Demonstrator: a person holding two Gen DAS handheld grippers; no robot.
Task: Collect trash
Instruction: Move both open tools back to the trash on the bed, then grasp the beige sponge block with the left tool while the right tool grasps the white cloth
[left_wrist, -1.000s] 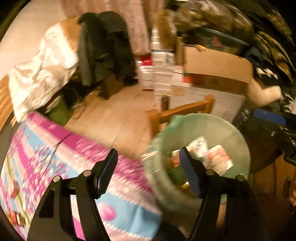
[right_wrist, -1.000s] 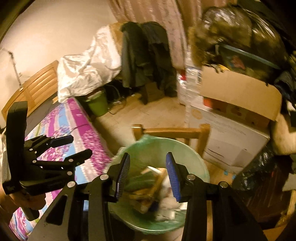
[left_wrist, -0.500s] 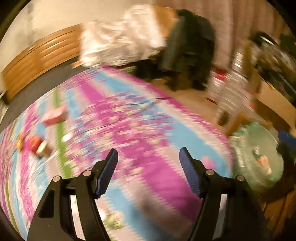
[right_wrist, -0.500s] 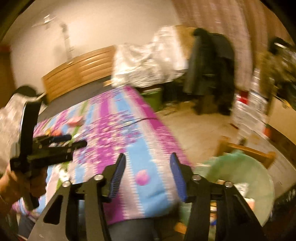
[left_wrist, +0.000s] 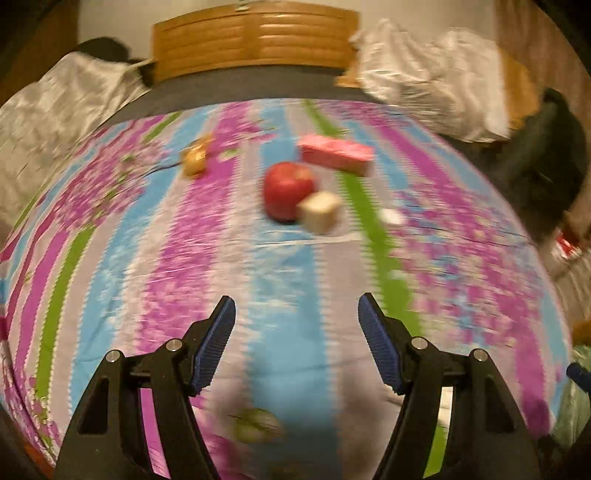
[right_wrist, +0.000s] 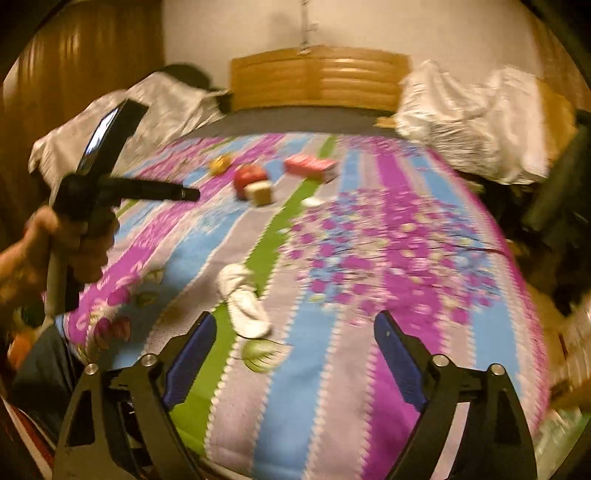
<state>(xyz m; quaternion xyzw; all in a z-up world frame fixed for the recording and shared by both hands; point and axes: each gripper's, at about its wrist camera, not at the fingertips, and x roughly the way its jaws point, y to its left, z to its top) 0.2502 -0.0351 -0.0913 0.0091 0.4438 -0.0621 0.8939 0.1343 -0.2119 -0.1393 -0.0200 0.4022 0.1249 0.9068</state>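
On the striped purple, blue and green bedspread (left_wrist: 280, 266) lie a red apple (left_wrist: 286, 190), a pale cube (left_wrist: 319, 211), a pink box (left_wrist: 336, 152), a yellow item (left_wrist: 195, 159) and a small white scrap (left_wrist: 392, 216). My left gripper (left_wrist: 296, 314) is open and empty above the cover, well short of them. My right gripper (right_wrist: 294, 328) is open and empty; a crumpled white tissue (right_wrist: 243, 301) lies just beyond its left finger. The apple (right_wrist: 249, 176), cube (right_wrist: 259, 192) and pink box (right_wrist: 311, 166) show farther off. The left gripper (right_wrist: 184, 192) appears at left.
A wooden headboard (left_wrist: 255, 35) stands at the far end. White sheeted bundles (left_wrist: 436, 81) lie at the far right and far left. A dark garment (left_wrist: 554, 147) hangs at right. The green bin's edge (left_wrist: 576, 398) shows at lower right.
Both grippers have swung left, away from the green trash bin, and now face the bed and the items on it. Both stay open and empty.
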